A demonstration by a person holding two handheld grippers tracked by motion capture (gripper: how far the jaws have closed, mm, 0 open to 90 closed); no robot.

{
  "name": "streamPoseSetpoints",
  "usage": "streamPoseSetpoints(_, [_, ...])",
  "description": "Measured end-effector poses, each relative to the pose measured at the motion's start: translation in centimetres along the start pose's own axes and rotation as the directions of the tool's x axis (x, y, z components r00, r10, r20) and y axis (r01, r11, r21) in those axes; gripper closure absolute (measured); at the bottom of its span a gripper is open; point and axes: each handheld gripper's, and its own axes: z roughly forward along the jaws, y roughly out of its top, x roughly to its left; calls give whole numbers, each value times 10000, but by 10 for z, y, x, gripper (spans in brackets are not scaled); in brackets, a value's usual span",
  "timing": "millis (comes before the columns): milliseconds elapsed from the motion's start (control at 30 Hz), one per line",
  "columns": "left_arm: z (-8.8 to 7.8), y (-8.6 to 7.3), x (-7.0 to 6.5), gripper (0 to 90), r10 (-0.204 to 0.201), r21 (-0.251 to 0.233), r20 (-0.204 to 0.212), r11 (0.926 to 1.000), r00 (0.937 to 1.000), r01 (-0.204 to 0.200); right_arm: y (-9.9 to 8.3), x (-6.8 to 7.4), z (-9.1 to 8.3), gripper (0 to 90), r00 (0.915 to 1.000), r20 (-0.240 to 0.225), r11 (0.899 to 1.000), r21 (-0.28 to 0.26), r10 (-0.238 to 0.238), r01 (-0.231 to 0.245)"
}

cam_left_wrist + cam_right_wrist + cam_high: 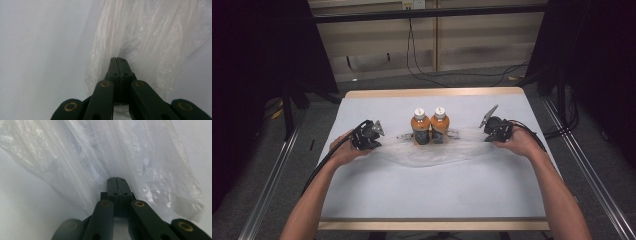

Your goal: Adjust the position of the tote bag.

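Forearms: reached from the near table edge (432,223).
Left gripper (373,141): jaws clamped on the plastic bag (432,152), left of the two bottles (430,126), stretching it.
Right gripper (488,136): jaws pinched the bag's other end, right of the bottles.

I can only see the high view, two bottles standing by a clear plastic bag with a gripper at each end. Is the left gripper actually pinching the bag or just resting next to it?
Observer: In the left gripper view the left gripper has its jaws closed together on a gathered fold of the plastic bag.
Operator: And the right one?
Observer: Same there. The right gripper has its jaws shut with bag film bunched around the tips.
Operator: Is the film at that end smooth or crumpled?
Observer: Crumpled; in the right gripper view it fans out from the jaws in long creases.
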Motion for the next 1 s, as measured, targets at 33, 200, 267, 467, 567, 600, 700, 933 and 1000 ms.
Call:
streamPoseSetpoints(33, [0, 0, 0, 900, -87, 30, -158, 10000, 9998, 88, -1, 0, 0, 900, 9999, 50, 9999, -72, 138, -138])
streamPoseSetpoints(200, [2, 1, -1, 900, -197, 2, -318, 9998, 9993, 197, -5, 4, -1, 900, 9997, 152, 9993, -315, 207, -203])
streamPoseSetpoints(267, [2, 0, -1, 900, -409, -68, -311, 9991, 9987, 407, -5, 5, -1, 900, 9997, 225, 9994, -327, 131, -123])
streamPoseSetpoints(467, [-4, 7, -8, 900, -704, -892, 85, 9935, 9975, 709, -7, 4, -3, 900, 9993, 133, 9965, -755, 357, -346])
streamPoseSetpoints(567, [-12, 14, -13, 900, -707, -1570, 372, 9847, 9968, 757, 1, 11, -11, 900, 9991, -223, 9859, -1627, 353, -385])
streamPoseSetpoints(600, [-13, 16, -15, 900, -674, -1746, 399, 9819, 9969, 733, 4, 12, -13, 900, 9989, -288, 9826, -1813, 362, -408])
streamPoseSetpoints(700, [-17, 18, -20, 900, -831, -2245, 508, 9701, 9952, 925, 7, 14, -17, 900, 9979, -470, 9704, -2354, 443, -542])
streamPoseSetpoints(933, [-34, 35, -34, 900, -870, -4493, 1599, 8805, 9833, 1510, 10, 15, -36, 900, 9882, -1313, 9095, -3962, 792, -1256])
streamPoseSetpoints(1000, [-35, 38, -37, 900, -947, -4701, 1788, 8662, 9793, 1696, 12, 16, -38, 900, 9850, -1523, 8976, -4185, 812, -1387])
